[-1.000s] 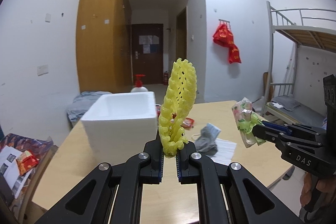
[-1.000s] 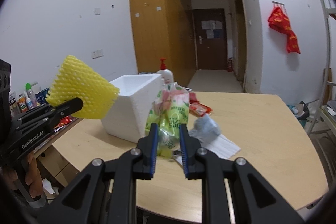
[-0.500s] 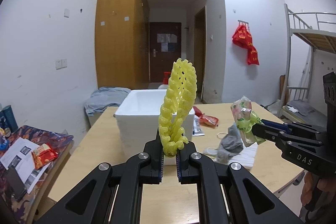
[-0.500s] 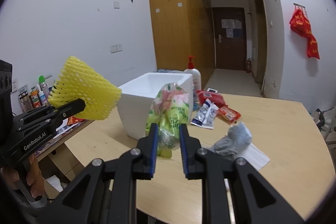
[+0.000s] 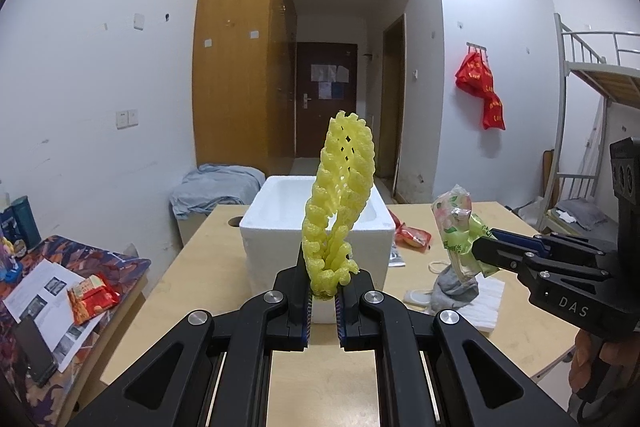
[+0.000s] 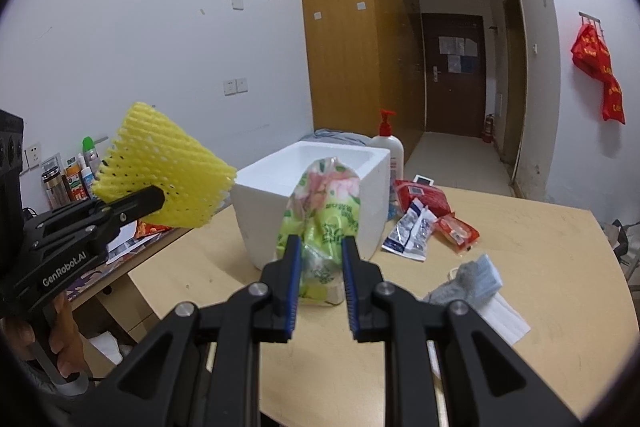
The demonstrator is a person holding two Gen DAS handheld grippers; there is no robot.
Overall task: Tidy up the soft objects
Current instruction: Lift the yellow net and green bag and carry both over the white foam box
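Your left tongs (image 5: 323,301) are clamped on the lower end of a yellow foam net (image 5: 338,203); the net stands upright above the tips, clear of the surface (image 5: 200,267). In the right wrist view the same net (image 6: 168,173) sticks out to the left of the box, held in the air.

Your right tongs (image 6: 320,281) grip a green and pink plastic bag (image 6: 324,215) by its lower part, pads pressing both sides; the bag rises above the tips. In the left wrist view the bag (image 5: 456,227) hangs to the right of the net, apart from it.

White foam box (image 5: 280,227): open-topped, on the surface directly beyond both tongs, behind the net and the bag. Its near wall stands between your tongs and its inside.

To the right of the box, on the surface:
- red snack packets (image 6: 420,197), next to the box;
- a white and blue packet (image 6: 412,231), near them;
- a grey sock (image 6: 464,281) bunched on a white foam sheet (image 6: 504,319), at the near right.

Pump bottle (image 6: 390,143): white with a red top, behind the box's far right corner.

To the left, a lower desk (image 5: 24,267) with papers and a red packet (image 5: 90,297). Your hand (image 6: 60,343) on the left tongs' grip shows at the bottom left.
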